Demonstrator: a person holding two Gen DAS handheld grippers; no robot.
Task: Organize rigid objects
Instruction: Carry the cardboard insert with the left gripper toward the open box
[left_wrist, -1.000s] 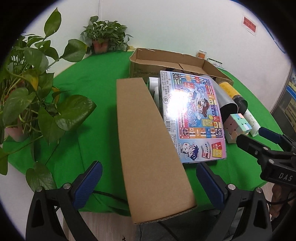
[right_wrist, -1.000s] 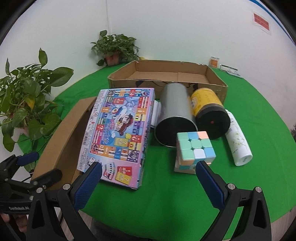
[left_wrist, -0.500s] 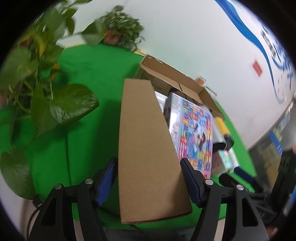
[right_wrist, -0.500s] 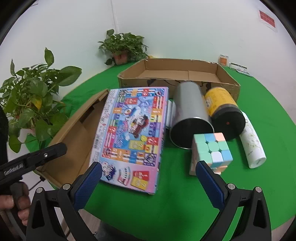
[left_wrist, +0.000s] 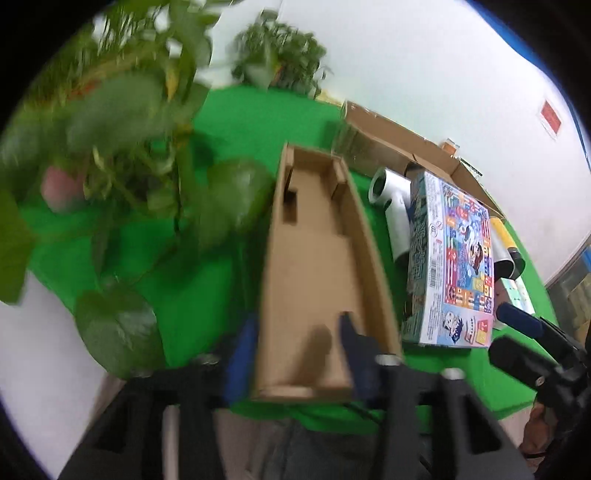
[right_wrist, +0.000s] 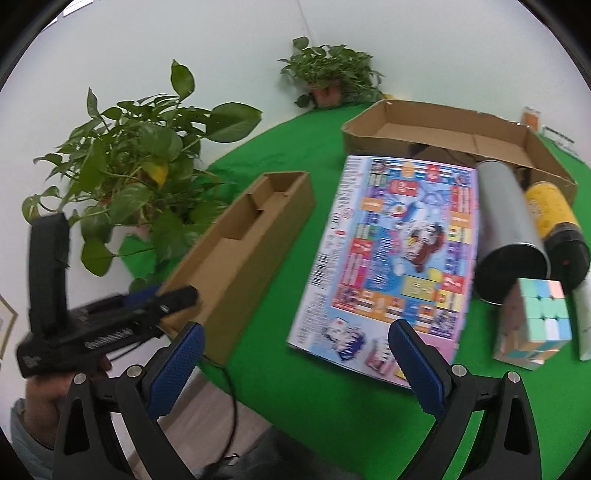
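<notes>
While the left gripper (left_wrist: 295, 354) pinches the near wall of the long open brown cardboard tray (left_wrist: 317, 266), its jaws having just closed, keep that wall seated deep between the pads. Hold the empty, wide-open right gripper (right_wrist: 295, 363) clear of the colourful flat board-game box (right_wrist: 391, 254).

1. Narrow box (right_wrist: 243, 236): matt brown corrugated cardboard.
2. Game box (right_wrist: 399, 254): glossy printed card.
3. Table cover (right_wrist: 280, 140): matt green cloth.
4. Canister (right_wrist: 506, 221) at right: dull grey metal.

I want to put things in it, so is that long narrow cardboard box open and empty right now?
Open and empty: the long cardboard box has its open side up, showing only bare cardboard inside.
</notes>
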